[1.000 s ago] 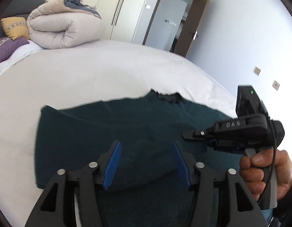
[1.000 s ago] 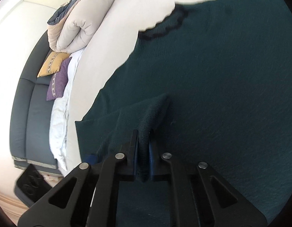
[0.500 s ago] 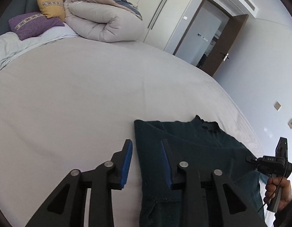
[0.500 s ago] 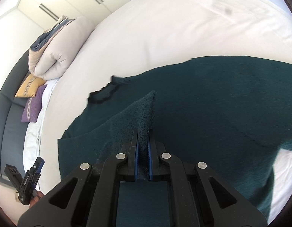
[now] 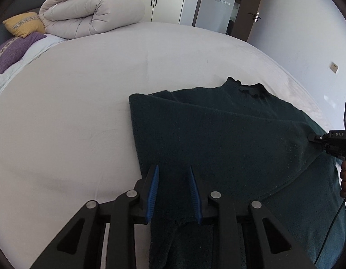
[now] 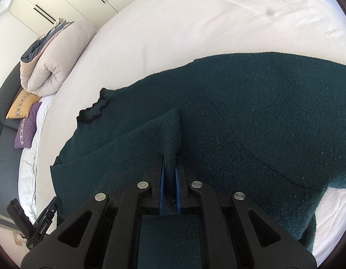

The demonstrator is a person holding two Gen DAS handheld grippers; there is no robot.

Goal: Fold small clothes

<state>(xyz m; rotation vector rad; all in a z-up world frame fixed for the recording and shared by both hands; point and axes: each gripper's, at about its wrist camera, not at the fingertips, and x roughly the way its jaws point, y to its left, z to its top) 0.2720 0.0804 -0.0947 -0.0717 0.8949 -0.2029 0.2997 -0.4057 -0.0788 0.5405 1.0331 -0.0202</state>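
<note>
The green sweater [image 5: 217, 139] lies on the bed [image 5: 72, 112]. The right tongs [image 6: 169, 174] pinch its fold. The left tongs [image 5: 173, 188] have just been closing, spread around its edge.

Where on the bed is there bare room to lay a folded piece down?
Bare sheet lies between the sweater and the rolled duvet, and beyond the neckline. The near right is crowded: the sweater, with both tools over it.

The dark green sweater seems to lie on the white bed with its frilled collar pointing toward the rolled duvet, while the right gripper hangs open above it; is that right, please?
Not quite: the right gripper is not open. The right wrist view shows its blue pads clamped on a raised fold of the dark green sweater. The rest stands: the sweater lies on the white bed, frilled collar toward the rolled duvet.
</note>
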